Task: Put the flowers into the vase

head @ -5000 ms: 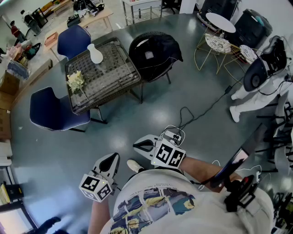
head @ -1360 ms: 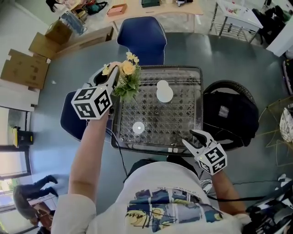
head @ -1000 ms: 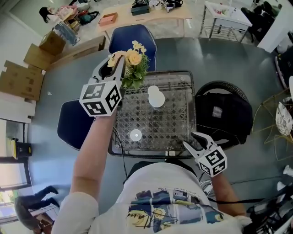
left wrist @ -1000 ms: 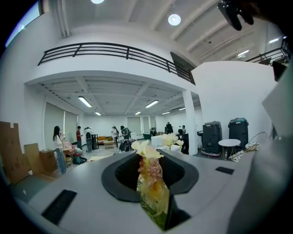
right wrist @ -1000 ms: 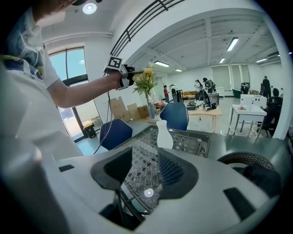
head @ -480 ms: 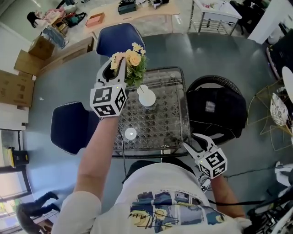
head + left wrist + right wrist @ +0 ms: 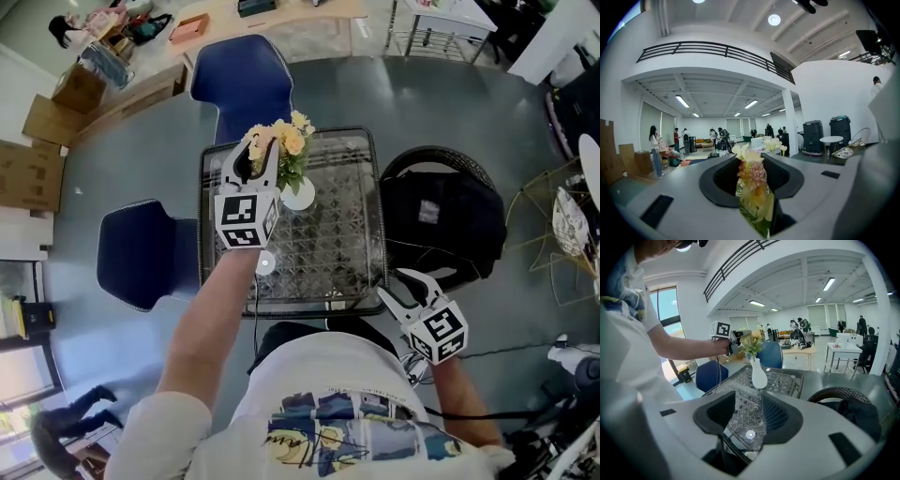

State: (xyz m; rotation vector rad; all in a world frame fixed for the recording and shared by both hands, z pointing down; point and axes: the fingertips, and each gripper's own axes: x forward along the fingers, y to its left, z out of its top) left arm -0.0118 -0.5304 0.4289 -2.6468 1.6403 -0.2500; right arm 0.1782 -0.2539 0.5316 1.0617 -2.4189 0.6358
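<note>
My left gripper (image 7: 255,148) is shut on a bunch of cream and yellow flowers (image 7: 287,142) with green leaves, holding it by the stems. In the left gripper view the flowers (image 7: 753,192) fill the gap between the jaws. A white vase (image 7: 299,195) stands upright on the glass-topped wicker table (image 7: 337,244). From the right gripper view the flowers (image 7: 752,347) sit directly over the neck of the vase (image 7: 759,374); I cannot tell whether the stems are inside. My right gripper (image 7: 405,287) hangs open and empty off the table's near right corner.
A small white disc (image 7: 265,264) lies on the table's near part. Two blue chairs (image 7: 246,84) (image 7: 141,255) stand behind and left of the table. A black wicker chair with a dark bag (image 7: 433,214) stands at its right. Cardboard boxes (image 7: 47,122) are on the floor to the left.
My left gripper has come down and to the right with the flowers, from the table's far left corner to directly over the vase. The right gripper has barely moved.
</note>
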